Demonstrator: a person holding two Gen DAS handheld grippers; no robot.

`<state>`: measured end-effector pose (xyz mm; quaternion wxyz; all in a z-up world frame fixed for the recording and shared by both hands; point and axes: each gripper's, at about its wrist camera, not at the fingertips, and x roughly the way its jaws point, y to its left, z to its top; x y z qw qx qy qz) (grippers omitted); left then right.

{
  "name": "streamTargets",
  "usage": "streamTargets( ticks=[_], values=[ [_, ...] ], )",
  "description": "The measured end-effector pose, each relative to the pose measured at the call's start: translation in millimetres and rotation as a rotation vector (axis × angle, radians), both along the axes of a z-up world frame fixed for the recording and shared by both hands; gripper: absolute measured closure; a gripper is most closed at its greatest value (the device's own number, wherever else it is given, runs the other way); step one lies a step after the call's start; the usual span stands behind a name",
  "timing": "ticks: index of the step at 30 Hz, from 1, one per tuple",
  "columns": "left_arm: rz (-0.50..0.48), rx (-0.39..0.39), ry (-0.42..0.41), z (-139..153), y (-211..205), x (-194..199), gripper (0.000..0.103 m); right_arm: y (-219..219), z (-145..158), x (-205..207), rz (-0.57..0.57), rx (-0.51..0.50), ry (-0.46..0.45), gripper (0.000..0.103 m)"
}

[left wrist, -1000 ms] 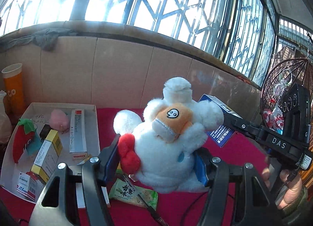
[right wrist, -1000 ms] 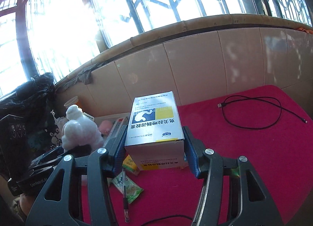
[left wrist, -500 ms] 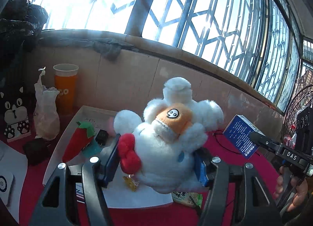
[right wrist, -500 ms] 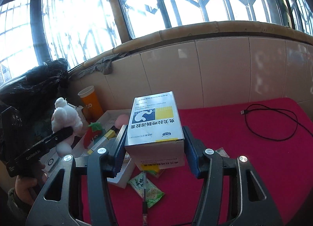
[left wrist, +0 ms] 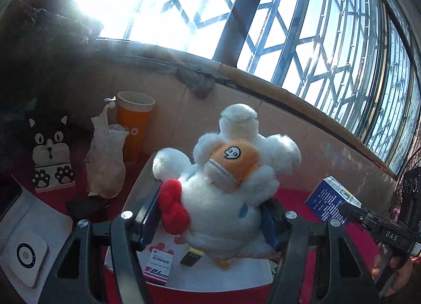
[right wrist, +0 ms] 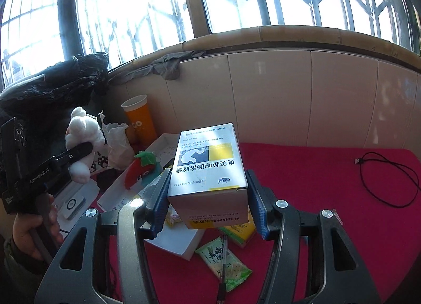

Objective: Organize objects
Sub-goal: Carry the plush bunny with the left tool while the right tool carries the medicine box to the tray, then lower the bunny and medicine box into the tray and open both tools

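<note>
My left gripper (left wrist: 210, 218) is shut on a white plush toy (left wrist: 226, 180) with an orange face and a red bow, held in the air above the white tray (left wrist: 131, 193). From the right wrist view the same plush toy (right wrist: 81, 133) shows at the left, clamped in the left gripper (right wrist: 79, 159). My right gripper (right wrist: 208, 201) is shut on a white medicine box (right wrist: 208, 164) with blue and yellow print, lifted over the tray's (right wrist: 181, 246) near corner. In the left wrist view that medicine box (left wrist: 329, 201) appears at the right.
The tray holds a strawberry plush (right wrist: 139, 170) and small boxes (left wrist: 158, 264). An orange cup (left wrist: 134, 125), a white bag (left wrist: 105, 162) and a cat-print card (left wrist: 51, 151) stand left of it. A green snack packet (right wrist: 223, 259), a pen and a black cable (right wrist: 381, 175) lie on the red cloth.
Both grippers have swung left with their loads still clamped. The plush now hangs over the tray's left part, and the cup, bag and cat card have come into the left wrist view.
</note>
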<state>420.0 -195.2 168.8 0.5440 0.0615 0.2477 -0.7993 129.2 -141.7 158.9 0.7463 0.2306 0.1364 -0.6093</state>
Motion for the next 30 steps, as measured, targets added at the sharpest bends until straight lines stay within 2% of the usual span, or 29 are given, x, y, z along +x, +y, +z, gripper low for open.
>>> streamTargets(
  ticks=[5,13,26,30],
  values=[
    [0.006,0.026,-0.033,0.7,-21.7,4.6,0.038,-24.6,-0.3,28.2,0.029,0.025,0.027,0.05],
    [0.013,0.084,-0.091,-21.9,-52.4,-2.3,0.038,-58.9,-39.0,60.6,0.041,0.157,-0.004,0.05],
    [0.012,0.111,-0.208,-34.3,-99.5,-43.1,0.036,-74.0,-82.0,94.7,0.024,0.237,0.021,0.05],
    [0.017,0.118,-0.22,-36.6,-111.4,-48.4,0.036,-78.7,-88.6,101.6,0.029,0.245,0.028,0.049]
  ],
)
